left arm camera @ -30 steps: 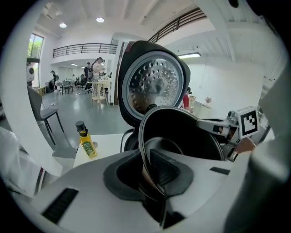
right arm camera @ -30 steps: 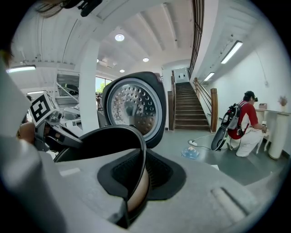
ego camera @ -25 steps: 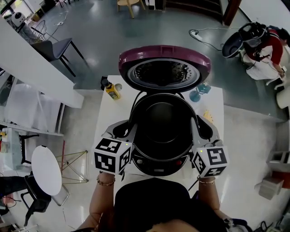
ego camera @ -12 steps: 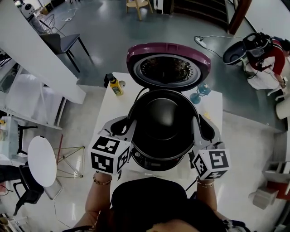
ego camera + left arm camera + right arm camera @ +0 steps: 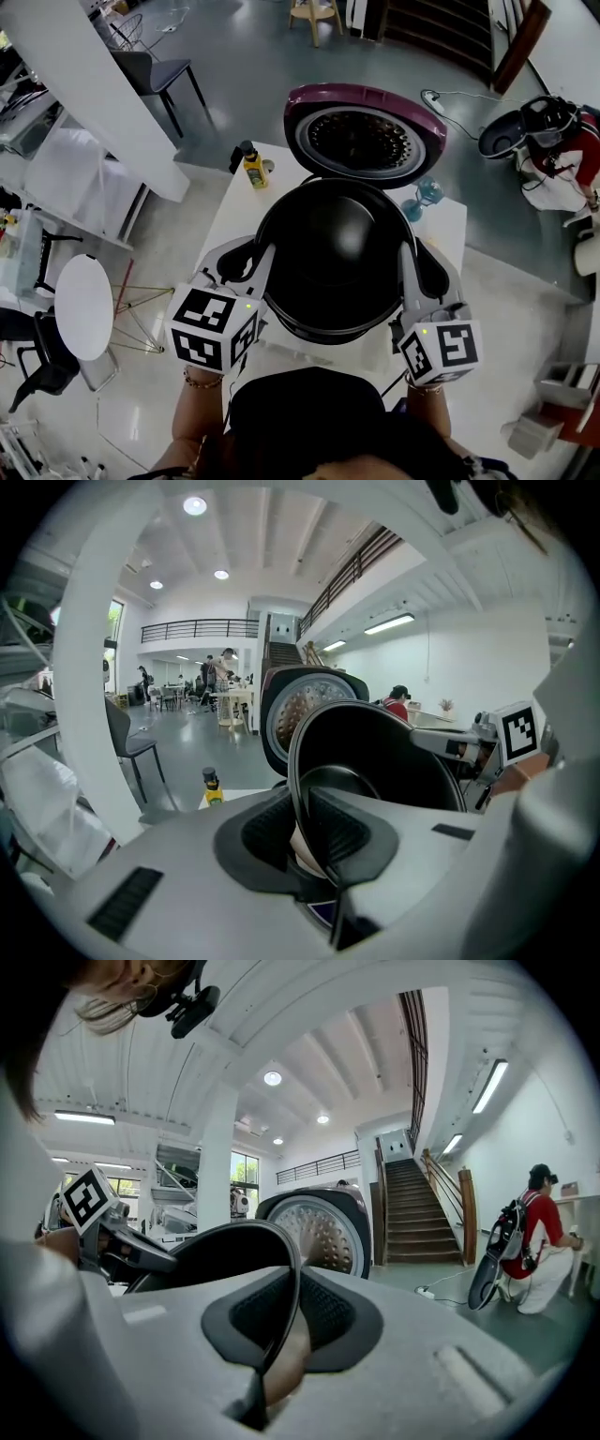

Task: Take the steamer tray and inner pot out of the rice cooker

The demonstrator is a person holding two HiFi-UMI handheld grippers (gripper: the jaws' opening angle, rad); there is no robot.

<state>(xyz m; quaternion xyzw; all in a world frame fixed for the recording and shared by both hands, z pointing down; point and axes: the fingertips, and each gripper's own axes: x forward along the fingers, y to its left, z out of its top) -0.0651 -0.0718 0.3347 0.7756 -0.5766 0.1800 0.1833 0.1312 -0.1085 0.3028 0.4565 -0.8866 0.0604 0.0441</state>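
Head view, Jo, biggest thing first: what is where?

White surface (image 5: 230, 211), Sam, and at its far side the rice cooker's purple lid (image 5: 366, 136) stands open. In front of the lid the black inner pot (image 5: 333, 253) hangs level between both claws. It looks raised over the cooker body, which it hides. The left claw (image 5: 262, 270) pinches the rim (image 5: 281, 1269) on one side, the right claw (image 5: 405, 272) pinches it on the opposite side. Each gripper view shows the pads pressed together on that thin edge.

How will it handle?

Stiff metal, I'd judge, with some weight and a slick coating. The rim is the only hold, so opposite grips, kept level, seem right; a tilt could let it slip. I can make out no steamer tray. Smallest: a yellow bottle (image 5: 254, 169) beside the lid.
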